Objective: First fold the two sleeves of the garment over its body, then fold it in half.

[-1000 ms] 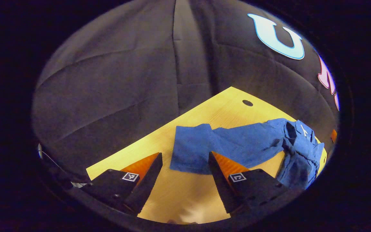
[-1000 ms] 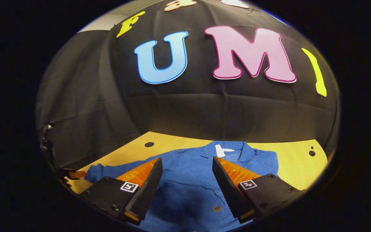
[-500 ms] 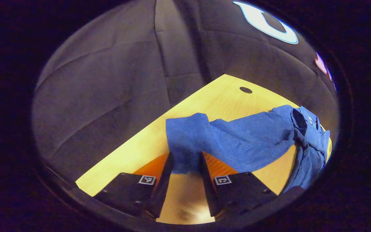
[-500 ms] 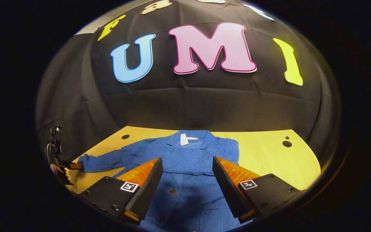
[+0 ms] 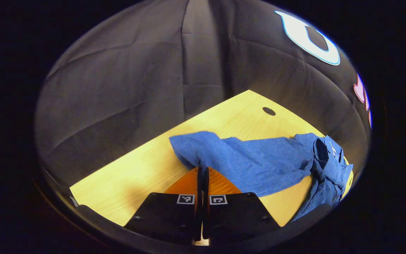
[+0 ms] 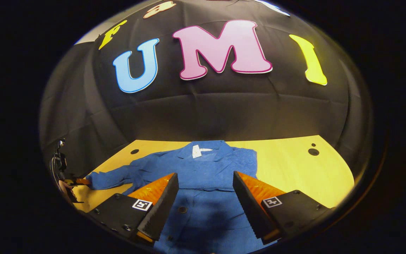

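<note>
— What changed? Since a second earlier, the left gripper [image 5: 203, 170] had clamped onto the cuff of the blue corduroy jacket's outstretched sleeve [image 5: 256, 160].

— And rightward? That blue corduroy jacket [image 6: 203, 173] lay on the light wooden table [image 6: 294, 169]; the right gripper [image 6: 204, 192] hovered above it, fingers spread.

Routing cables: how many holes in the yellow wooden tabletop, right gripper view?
3: a big dark hole far left, a second big hole far right, a tiny hole just behind it. The blue jacket may hide more.
</note>
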